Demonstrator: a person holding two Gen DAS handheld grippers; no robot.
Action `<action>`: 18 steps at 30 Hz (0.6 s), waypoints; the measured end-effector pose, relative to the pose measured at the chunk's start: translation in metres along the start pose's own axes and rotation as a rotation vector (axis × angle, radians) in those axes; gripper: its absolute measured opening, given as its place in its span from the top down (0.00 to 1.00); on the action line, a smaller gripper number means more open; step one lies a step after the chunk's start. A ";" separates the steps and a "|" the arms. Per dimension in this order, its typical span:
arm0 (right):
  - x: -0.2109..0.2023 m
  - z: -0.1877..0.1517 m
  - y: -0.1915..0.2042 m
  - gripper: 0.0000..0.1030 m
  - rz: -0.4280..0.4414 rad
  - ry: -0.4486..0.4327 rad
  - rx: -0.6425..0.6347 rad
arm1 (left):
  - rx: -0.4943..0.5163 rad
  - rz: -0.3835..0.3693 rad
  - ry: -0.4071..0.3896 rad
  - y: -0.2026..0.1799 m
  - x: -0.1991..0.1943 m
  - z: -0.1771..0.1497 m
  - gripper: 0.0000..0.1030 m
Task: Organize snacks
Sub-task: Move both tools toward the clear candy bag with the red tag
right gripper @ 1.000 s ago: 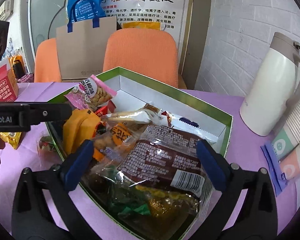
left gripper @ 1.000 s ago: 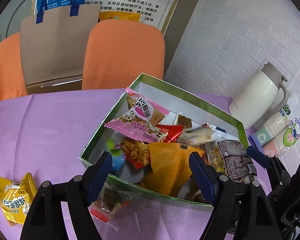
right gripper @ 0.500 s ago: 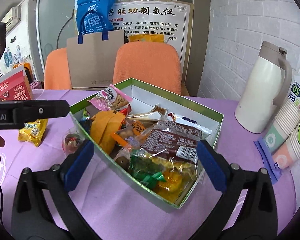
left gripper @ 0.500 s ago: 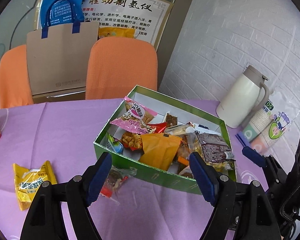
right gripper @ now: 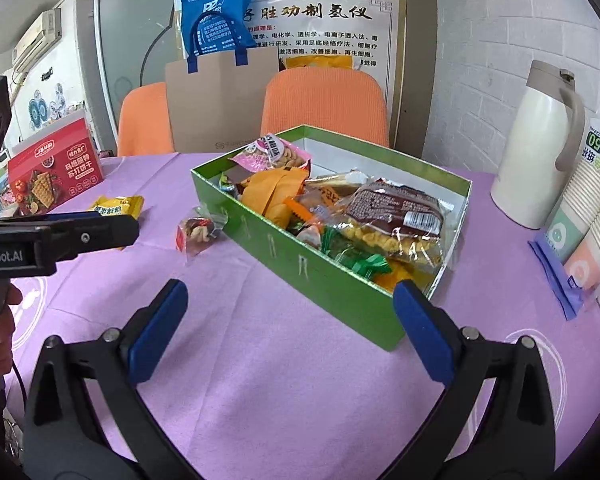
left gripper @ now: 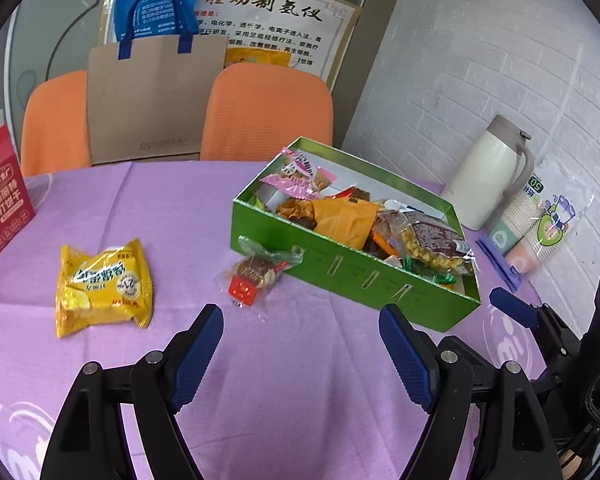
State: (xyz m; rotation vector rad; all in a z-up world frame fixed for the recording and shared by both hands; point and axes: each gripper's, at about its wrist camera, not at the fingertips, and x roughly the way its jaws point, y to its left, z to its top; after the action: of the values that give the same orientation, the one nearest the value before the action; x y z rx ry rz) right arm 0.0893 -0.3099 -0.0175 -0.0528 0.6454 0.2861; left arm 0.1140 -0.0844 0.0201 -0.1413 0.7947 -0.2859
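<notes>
While both tongs [left gripper: 300, 354] [right gripper: 290, 330] gape empty, left tongs' arm [right gripper: 56, 236] reads "nRobot.AI"; cup pack [right gripper: 592, 200] "50".

Left gripper [left gripper: 300, 354] and right gripper [right gripper: 290, 330] both angle downward, jaws spread wide and empty, side by side.

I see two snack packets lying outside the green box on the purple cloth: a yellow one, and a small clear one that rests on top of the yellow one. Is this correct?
Not quite. The small clear packet does not rest on the yellow packet. It lies apart from it, on the purple cloth right against the wall of the green box. The left wrist view shows bare cloth between the two packets. The rest is correct.
</notes>
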 end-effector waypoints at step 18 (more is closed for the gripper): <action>0.075 0.019 0.052 0.05 0.212 0.104 -0.006 | -0.098 -0.082 0.030 0.078 0.015 0.022 0.21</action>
State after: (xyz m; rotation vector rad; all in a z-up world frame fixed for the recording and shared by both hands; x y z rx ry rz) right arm 0.1434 -0.2385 -0.0452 -0.0051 0.7547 0.4927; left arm 0.1551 -0.0142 0.0070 -0.2625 0.8339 -0.3273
